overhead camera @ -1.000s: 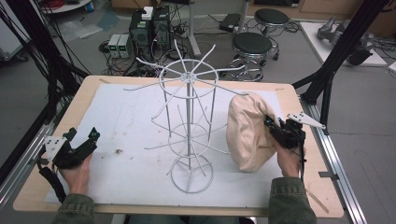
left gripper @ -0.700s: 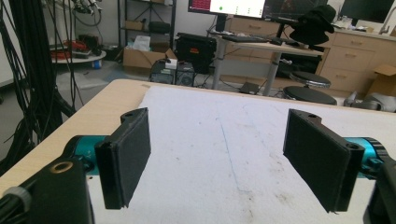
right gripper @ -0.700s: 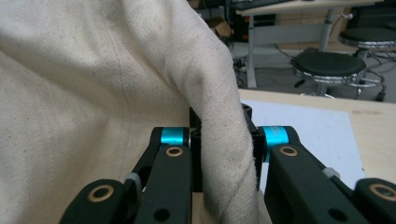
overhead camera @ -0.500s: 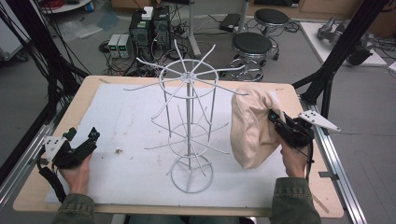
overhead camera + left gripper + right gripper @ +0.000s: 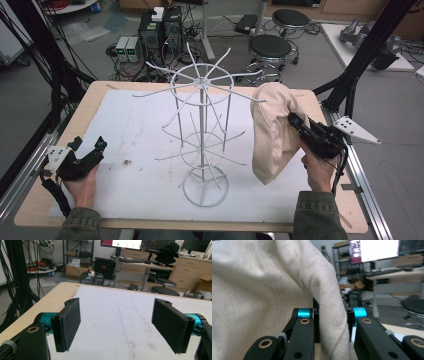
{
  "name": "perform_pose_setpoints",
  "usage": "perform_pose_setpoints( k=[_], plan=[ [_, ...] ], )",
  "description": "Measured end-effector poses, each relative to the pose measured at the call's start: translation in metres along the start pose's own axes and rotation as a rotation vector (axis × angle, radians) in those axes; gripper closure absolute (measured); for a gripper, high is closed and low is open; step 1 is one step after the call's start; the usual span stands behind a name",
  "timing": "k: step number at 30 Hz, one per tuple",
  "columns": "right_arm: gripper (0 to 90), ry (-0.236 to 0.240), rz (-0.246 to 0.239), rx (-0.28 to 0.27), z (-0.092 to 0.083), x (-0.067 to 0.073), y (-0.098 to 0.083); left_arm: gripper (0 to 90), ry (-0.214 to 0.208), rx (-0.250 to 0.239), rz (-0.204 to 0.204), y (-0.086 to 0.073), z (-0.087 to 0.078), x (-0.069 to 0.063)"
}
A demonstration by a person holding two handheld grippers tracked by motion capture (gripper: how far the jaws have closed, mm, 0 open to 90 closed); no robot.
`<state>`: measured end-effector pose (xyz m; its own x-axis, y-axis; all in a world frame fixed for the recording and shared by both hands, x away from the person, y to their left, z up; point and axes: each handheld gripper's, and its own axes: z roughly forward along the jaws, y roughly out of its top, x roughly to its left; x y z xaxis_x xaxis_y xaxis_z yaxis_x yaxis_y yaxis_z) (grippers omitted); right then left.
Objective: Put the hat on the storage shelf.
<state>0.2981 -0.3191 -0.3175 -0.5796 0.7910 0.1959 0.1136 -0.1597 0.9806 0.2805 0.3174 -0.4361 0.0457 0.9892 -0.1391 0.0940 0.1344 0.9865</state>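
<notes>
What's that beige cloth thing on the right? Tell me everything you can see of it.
The cream cloth bag looks like plain woven canvas, soft and rumpled, with a stitched seam. It hangs lifted beside the white wire rack, its lower end just above the white mat. The right hand-held gripper is shut on a fold of its edge; in the right gripper view that fold sits pinched between the black jaws. Whether it touches a rack arm is unclear.
</notes>
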Motion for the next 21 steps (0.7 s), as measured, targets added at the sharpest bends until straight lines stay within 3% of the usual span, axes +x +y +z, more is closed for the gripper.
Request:
perform_pose_setpoints(
  k=[1, 12, 21],
  plan=[
    [78.1, 0.038, 0.015, -0.018, -0.001, 0.002, 0.002, 23.5, -0.001, 0.001, 0.0, 0.0, 0.0, 0.0],
    [77.8, 0.172, 0.012, -0.042, -0.001, 0.018, 0.014, 23.5, 0.001, 0.001, 0.002, 0.0, 0.0, 0.001],
    [77.5, 0.195, 0.014, -0.083, -0.005, 0.029, 0.023, 23.5, 0.002, 0.002, 0.002, 0.0, 0.0, 0.001]
  ],
)
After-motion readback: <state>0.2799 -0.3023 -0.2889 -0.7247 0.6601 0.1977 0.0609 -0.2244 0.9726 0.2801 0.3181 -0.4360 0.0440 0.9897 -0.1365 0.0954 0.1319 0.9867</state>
